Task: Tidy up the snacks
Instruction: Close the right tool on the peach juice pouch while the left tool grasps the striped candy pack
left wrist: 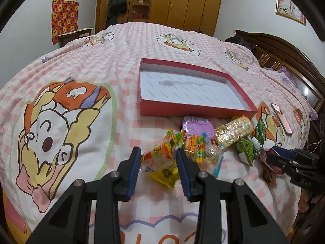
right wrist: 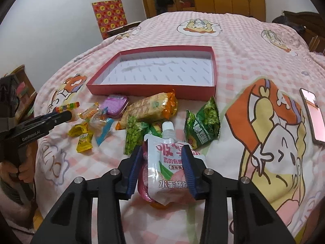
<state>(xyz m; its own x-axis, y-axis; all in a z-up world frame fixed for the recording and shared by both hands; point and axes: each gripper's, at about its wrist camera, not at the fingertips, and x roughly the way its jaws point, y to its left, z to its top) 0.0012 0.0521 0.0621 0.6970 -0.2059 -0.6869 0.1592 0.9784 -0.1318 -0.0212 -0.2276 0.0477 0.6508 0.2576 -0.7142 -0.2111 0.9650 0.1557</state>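
Observation:
An empty red box with a white inside lies on the bed; it also shows in the right wrist view. Snacks lie in a pile in front of it: a purple tin, a golden cracker pack, green packets, small candies. My left gripper is open, its fingers on either side of a colourful candy packet. My right gripper is open around a white peach jelly pouch that lies on the bed.
A pink phone lies on the bed to the right of the pile. A yellow candy lies under my left gripper. The bedspread is pink check with cartoon prints. A wardrobe and a wooden headboard stand behind.

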